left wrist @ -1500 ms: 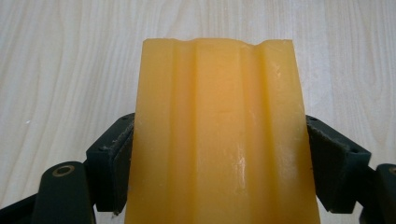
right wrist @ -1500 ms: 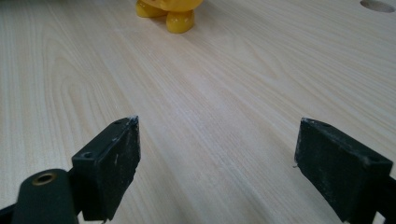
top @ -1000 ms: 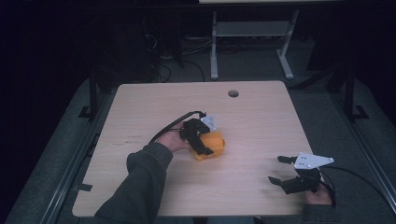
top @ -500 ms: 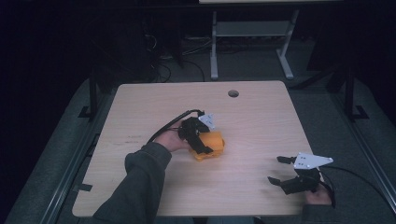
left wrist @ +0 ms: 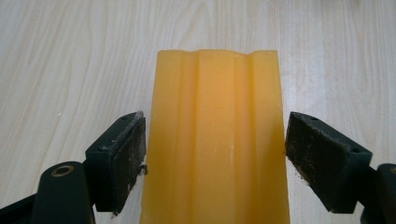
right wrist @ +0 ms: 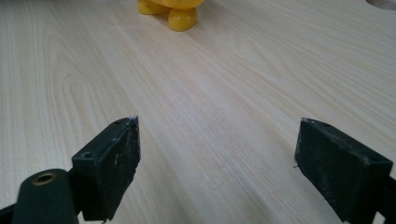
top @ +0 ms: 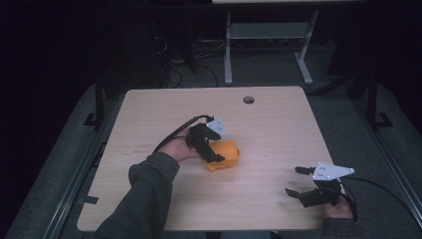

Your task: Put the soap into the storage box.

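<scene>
A pale wooden table (top: 268, 124) seen from above, in a dark room. Just left of the frame's centre, the left gripper (top: 211, 152) reaches over a ridged orange block (top: 225, 154) lying on the tabletop. In the left gripper view the block (left wrist: 217, 140) runs up the middle of the frame between the two black jaws; the left-hand jaw looks to touch its side, the right-hand one sits just beside it, so the jaws bracket the block without visibly clamping it, probably lined up along its length for a square grip. At lower right, the right gripper (top: 298, 181) rests near the table edge, well apart from the block, jaws spread wide over bare wood, seemingly kept out of the way. Its own view shows the block (right wrist: 173, 11) far off at the top edge.
</scene>
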### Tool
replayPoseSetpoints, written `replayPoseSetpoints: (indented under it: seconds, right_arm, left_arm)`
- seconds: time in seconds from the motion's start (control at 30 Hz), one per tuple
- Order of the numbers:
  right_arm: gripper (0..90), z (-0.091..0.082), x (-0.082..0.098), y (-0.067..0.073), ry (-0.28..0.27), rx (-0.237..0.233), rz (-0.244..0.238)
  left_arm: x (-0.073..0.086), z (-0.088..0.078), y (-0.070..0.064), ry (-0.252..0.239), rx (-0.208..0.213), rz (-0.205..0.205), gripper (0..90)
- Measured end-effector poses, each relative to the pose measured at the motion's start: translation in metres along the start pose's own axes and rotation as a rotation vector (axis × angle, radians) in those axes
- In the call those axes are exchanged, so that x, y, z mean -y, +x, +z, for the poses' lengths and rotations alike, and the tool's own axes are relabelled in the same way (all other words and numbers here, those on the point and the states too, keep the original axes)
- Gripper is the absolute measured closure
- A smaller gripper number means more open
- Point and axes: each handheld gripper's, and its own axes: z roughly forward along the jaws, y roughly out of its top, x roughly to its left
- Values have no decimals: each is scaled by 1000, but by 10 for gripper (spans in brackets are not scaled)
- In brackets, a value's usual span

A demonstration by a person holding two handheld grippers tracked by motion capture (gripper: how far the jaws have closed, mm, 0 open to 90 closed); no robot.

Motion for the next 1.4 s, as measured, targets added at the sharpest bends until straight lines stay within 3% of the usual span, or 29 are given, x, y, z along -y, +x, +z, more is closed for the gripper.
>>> replayPoseSetpoints:
  seconds: [0.13, 0.47, 1.4]
  right_arm:
    - [137, 0, 0, 0, 3, 1, 4]
    - [137, 1, 1, 0, 7, 2, 9]
    - [137, 2, 1, -1, 12, 30, 14]
  left_arm:
    - [2, -7, -1, -30, -5, -8, 203]
    - [4, -17, -3, -35, -29, -3, 214]
    - [23, -38, -18, -57, -47, -46, 225]
